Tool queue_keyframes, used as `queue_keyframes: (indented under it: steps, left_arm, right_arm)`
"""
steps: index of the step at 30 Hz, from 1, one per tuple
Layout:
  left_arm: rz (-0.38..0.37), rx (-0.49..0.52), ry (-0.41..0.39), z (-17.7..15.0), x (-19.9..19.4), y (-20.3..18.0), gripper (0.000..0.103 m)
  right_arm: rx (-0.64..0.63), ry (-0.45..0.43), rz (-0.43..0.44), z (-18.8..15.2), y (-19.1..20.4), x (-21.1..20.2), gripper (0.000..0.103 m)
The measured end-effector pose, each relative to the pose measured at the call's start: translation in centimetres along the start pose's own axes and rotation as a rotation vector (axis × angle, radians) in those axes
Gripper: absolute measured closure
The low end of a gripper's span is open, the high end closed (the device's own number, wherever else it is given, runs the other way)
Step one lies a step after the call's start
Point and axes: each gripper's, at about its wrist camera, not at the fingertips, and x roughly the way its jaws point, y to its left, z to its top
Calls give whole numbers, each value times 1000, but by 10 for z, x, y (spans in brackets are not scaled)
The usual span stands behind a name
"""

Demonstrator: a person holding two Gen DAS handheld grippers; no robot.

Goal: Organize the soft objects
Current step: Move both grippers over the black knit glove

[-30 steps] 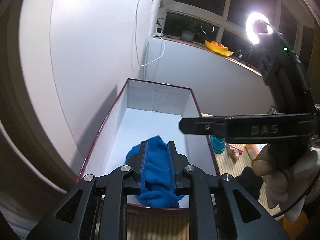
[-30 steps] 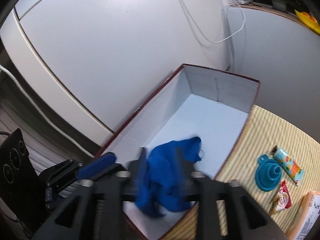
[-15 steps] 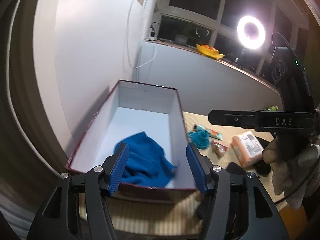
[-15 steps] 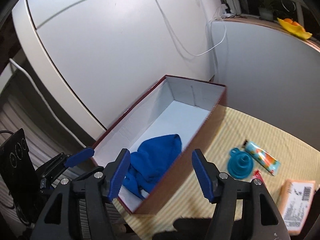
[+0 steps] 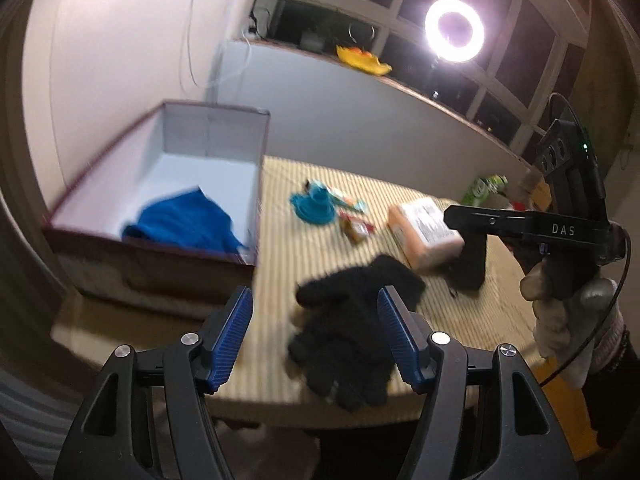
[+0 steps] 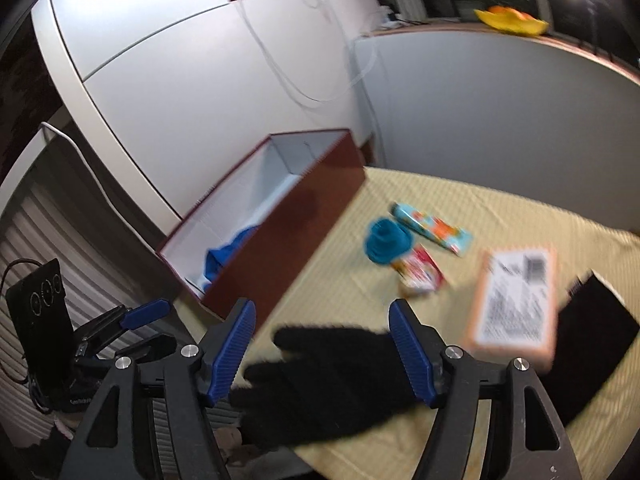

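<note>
Across the upper left of both views sits our box (image 5: 160, 256) on the desk (image 5: 280, 240), the blue cloth (image 5: 180, 220) already inside. Lower centre lie the black gloves (image 5: 352, 328), limp, light and fuzzy; we judge a pinch across the bunched middle best. Our left claw (image 5: 316, 340) and right claw (image 6: 320, 344) are both opening, gripping nothing.
</note>
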Motion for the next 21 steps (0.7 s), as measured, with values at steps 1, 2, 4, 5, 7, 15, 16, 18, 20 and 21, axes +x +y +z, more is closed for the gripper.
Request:
queue_keyframes:
  steps: [1,2,4,5,7,15,16,18,20,21]
  left_arm:
    - [-7,-9,19,-6,4,-2,39]
    - [-12,-13,27,-9,6,-4,39]
    - [-22,-21,52,-19,11,-7,39]
    - [-23,-21,60,-22,13,-9,39]
    - [-10,-17,77,-29,18,-12,39]
    - [3,-35,132,-43,37,-10,39]
    - [9,-32,138,-44,41,-10,39]
    - [17,-35,147,-46,47,-10,39]
    - [15,-39,155,-47,51,-10,39]
    - [16,-39,157,-48,53,-10,39]
  right_arm:
    - [15,6,-4,-8,-8,-2,37]
    - [29,12,-5,-14,-12,-4,37]
    - [69,28,0,-27,-24,-3,37]
    - [84,36,3,-32,-28,-2,37]
    - [104,52,4,-42,-35,2,37]
    - [189,110,25,-70,-58,28,37]
    - [190,113,24,-72,-59,30,37]
    - [191,120,23,-75,-58,34,37]
    - [184,125,21,-76,-57,36,37]
    - [176,127,19,-77,-55,37,37]
